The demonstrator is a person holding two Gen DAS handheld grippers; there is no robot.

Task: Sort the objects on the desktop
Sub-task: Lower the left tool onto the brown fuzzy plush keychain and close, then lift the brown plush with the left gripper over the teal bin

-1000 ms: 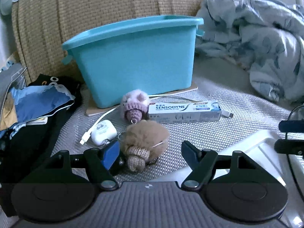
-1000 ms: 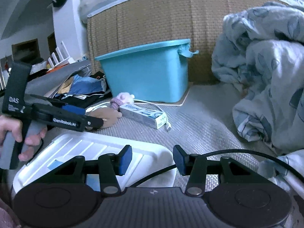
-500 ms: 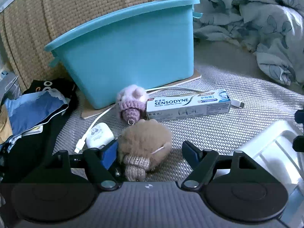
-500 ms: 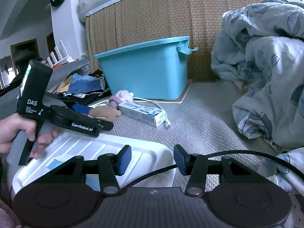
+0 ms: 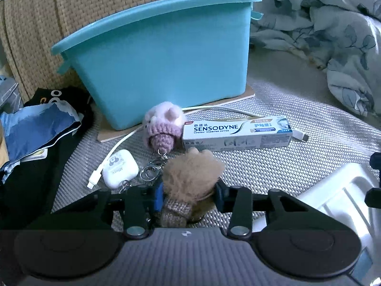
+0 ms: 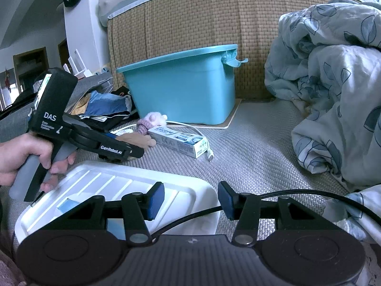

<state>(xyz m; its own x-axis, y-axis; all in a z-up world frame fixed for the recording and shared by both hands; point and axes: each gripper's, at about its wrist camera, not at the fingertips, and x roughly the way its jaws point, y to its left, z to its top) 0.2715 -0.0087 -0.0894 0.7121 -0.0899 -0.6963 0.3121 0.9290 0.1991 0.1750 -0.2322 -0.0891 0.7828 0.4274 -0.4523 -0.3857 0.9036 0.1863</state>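
I am pinching the fluffy brown plush keychain (image 5: 191, 181), low in the frame, in my left hand-held gripper (image 5: 189, 194), while my right hand-held gripper (image 6: 190, 200) is hanging open, holding nothing.

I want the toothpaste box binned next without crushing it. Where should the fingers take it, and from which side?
Grip the Sensodyne toothpaste box across its narrow width near mid-length, coming from above. It lies flat and long; the pink knitted keychain crowds its left end and a white cable sits by its right end, so the middle is freest.
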